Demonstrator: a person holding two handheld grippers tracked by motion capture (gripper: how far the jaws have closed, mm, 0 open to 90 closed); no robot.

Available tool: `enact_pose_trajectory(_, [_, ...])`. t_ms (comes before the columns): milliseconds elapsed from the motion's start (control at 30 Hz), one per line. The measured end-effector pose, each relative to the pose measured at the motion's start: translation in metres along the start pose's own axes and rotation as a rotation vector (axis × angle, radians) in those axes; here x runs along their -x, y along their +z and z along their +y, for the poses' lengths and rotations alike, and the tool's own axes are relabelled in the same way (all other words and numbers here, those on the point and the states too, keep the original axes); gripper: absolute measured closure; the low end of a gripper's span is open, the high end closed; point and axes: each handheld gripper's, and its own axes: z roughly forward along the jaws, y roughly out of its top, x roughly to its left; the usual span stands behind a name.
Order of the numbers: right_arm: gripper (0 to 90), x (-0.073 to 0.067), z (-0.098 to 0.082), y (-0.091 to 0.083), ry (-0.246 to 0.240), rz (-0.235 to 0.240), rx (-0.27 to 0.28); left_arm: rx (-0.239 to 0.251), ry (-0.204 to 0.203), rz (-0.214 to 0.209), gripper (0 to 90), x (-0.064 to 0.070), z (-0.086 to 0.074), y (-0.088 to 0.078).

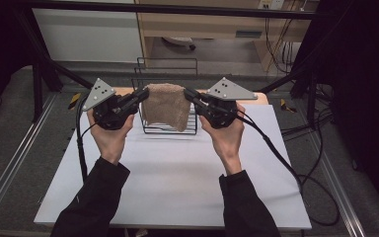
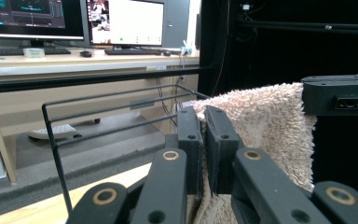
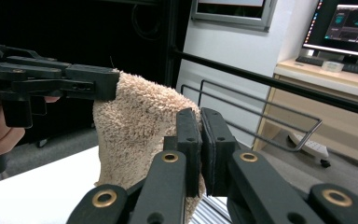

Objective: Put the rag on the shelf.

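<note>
Both grippers, left point(image 1: 140, 95) & right point(image 1: 190, 95), clamp towel point(image 1: 167, 106); rack point(image 1: 170, 129) partly hidden.

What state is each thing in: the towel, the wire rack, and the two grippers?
Towel: held up by its top corners, hanging in front of the rack.
Rack: upright on the table.
Left gripper: shut on towel.
Right gripper: shut on towel.

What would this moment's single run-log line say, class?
left tool: shut on towel corner | right tool: shut on opposite corner | towel: held up, hanging in front of wire rack | table
</note>
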Motion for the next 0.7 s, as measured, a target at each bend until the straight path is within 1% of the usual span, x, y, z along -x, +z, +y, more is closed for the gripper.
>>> enact_pose_trajectory(200, [87.0,0.005,0.011,0.004,-0.008,-0.015,0.016,0.020,0.005,0.000,85.5,-0.003,0.010,0.005])
enact_pose_trajectory(267, [87.0,0.007,0.014,0.006,-0.011,-0.018,0.020,0.021,0.012,0.002,85.5,-0.005,0.013,0.006])
enact_pose_trajectory(333, [87.0,0.009,0.017,0.008,-0.009,-0.022,0.024,0.030,0.007,0.001,85.4,-0.005,0.015,0.007])
enact_pose_trajectory(367, [87.0,0.010,0.018,0.009,-0.009,-0.023,0.026,0.027,0.011,0.001,85.5,-0.006,0.017,0.007])
enact_pose_trajectory(400, [87.0,0.011,0.020,0.010,-0.008,-0.025,0.029,0.032,0.001,-0.005,85.4,-0.006,0.017,0.008])
enact_pose_trajectory(467, [87.0,0.013,0.023,0.012,-0.012,-0.029,0.032,0.037,0.012,0.002,85.4,-0.008,0.020,0.009])
enact_pose_trajectory(500, [87.0,0.014,0.025,0.013,-0.015,-0.031,0.033,0.041,0.003,-0.004,85.4,-0.008,0.021,0.010])
enact_pose_trajectory(567, [87.0,0.016,0.028,0.015,-0.016,-0.033,0.035,0.046,0.012,0.004,85.4,-0.010,0.023,0.011])
enact_pose_trajectory(633, [87.0,0.017,0.030,0.016,-0.018,-0.036,0.038,0.046,0.006,0.003,85.4,-0.010,0.025,0.012])
enact_pose_trajectory(667, [87.0,0.017,0.031,0.017,-0.016,-0.037,0.038,0.045,0.017,0.011,85.4,-0.011,0.026,0.013])
enact_pose_trajectory(700, [87.0,0.018,0.031,0.018,-0.016,-0.037,0.038,0.045,0.009,0.009,85.4,-0.011,0.027,0.014])
